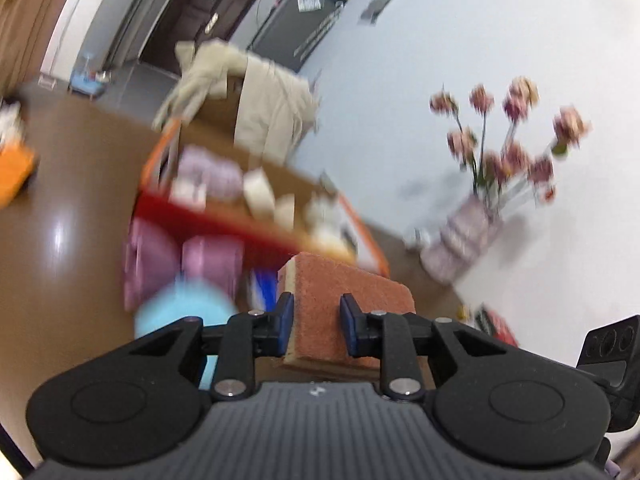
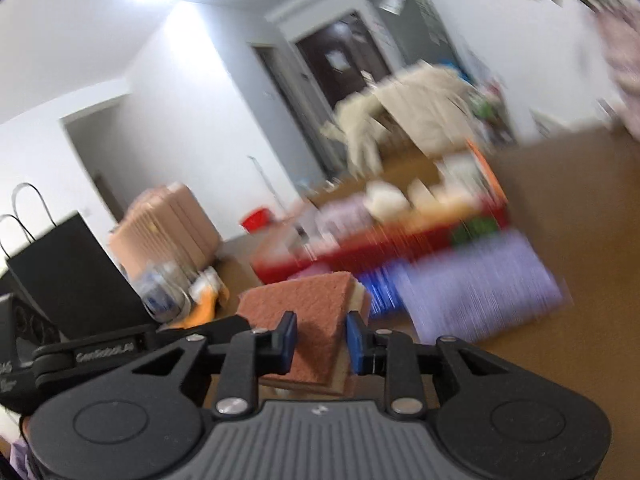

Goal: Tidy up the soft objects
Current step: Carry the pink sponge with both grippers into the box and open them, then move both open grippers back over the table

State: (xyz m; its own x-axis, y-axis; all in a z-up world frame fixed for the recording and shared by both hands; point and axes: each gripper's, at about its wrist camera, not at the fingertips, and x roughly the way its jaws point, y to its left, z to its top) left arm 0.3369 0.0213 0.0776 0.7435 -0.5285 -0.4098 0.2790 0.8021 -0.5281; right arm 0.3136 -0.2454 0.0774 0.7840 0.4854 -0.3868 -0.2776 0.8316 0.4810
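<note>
The room has white walls, a dark door (image 1: 208,8) at the back and a big brown table (image 1: 72,216). On the table sits an open red and orange box (image 1: 224,216) with small pale things inside, too blurry to name. A vase of pink flowers (image 1: 516,148) stands by the wall. A black paper bag (image 2: 76,272) stands off to one side.

The left gripper (image 1: 316,322) squeezes a rust-colored sponge (image 1: 352,288). Its long side points away, toward the box. The right gripper (image 2: 322,338) squeezes another sponge (image 2: 312,300), which may be tilted, with its long side also pointing away. Both sponges are up off the table
</note>
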